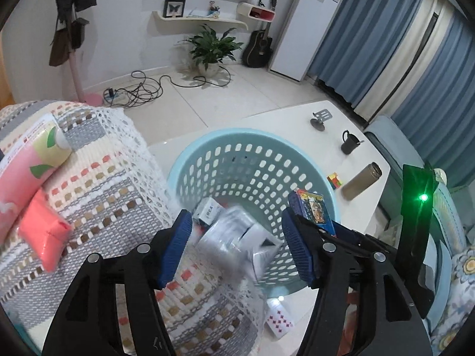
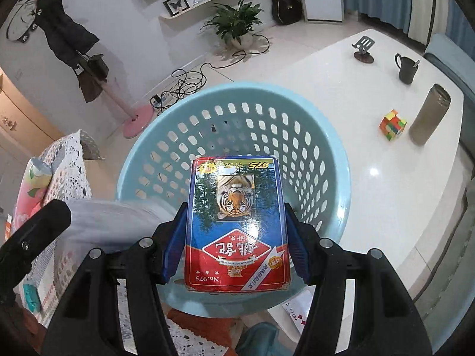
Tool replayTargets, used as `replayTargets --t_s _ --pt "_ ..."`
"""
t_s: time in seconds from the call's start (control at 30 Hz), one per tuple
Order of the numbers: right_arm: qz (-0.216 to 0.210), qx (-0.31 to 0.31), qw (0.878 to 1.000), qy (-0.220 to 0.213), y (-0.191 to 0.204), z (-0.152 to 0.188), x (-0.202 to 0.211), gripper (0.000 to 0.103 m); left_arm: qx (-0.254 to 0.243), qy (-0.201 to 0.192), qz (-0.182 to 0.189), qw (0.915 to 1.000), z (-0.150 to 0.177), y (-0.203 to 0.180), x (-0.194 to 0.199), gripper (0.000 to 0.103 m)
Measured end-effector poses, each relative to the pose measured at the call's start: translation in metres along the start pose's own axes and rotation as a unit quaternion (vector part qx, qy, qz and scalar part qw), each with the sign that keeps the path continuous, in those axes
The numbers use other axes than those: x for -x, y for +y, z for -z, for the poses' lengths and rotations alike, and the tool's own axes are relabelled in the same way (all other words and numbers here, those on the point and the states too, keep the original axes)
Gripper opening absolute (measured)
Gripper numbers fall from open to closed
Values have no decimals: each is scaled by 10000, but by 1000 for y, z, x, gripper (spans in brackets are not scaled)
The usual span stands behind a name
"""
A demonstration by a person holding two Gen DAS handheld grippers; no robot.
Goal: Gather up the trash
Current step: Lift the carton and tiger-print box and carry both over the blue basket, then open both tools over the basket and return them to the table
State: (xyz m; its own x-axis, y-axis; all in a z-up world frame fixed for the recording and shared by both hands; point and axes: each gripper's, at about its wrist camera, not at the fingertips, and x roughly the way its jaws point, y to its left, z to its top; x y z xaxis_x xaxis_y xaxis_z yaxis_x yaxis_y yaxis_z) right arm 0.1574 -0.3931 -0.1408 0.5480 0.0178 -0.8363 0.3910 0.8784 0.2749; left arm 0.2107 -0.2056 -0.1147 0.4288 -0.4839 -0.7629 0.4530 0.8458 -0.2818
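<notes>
On the far left, the sofa arm under its crocheted cover [image 1: 98, 184] carries a pink tissue pack [image 1: 32, 163] and a smaller coral packet [image 1: 41, 234], both untouched; we cannot say whether they count as trash. Next to them, our left gripper [image 1: 237, 246] hangs over the near rim of the light blue basket [image 1: 258, 136] with its jaws spread wide and nothing between them. Just past its fingertips a blurred silvery wrapper [image 1: 237, 237] shows, apparently dropping into the basket, where a small white box [image 1: 207, 212] already lies on the bottom. So we judge the collection well under way, with at least two pieces in.

Further right, our right gripper [image 2: 234, 237] pinches a playing card box [image 2: 236, 222] with a tiger on it, jaws pressed against its two long sides, held above the basket's opening. This piece is not yet in; spreading the jaws here should send it down inside.

Below the basket, loose playing cards [image 1: 277, 319] lie on the white table [image 2: 386, 195], probably still to gather. Toward the right sit a puzzle cube [image 2: 392, 124], a flask [image 2: 430, 112], a dark mug [image 2: 406, 68] and a phone stand [image 2: 363, 49], which look like belongings, not rubbish.
</notes>
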Motion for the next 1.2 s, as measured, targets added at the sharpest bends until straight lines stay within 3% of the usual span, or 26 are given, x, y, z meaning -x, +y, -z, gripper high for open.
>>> replayTargets --t_s 0.07,0.37,0.77,0.97,1.2 --pt "-26 -66 10000 0 -3 0 1 65 36 1 56 10000 2 1 2 68" --pt "-27 -25 10000 -89 4 3 18 65 81 -158 115 9998 9 6 22 69" --pt "-279 831 9944 -594 71 14 73 65 175 -775 138 9967 18 23 90 69" --pt "-634 1411 9856 -688 125 31 95 65 410 -1208 -38 9918 34 53 138 69" --pt "-1065 2020 9720 -551 190 64 97 65 1186 -1694 -512 9770 67 128 194 69"
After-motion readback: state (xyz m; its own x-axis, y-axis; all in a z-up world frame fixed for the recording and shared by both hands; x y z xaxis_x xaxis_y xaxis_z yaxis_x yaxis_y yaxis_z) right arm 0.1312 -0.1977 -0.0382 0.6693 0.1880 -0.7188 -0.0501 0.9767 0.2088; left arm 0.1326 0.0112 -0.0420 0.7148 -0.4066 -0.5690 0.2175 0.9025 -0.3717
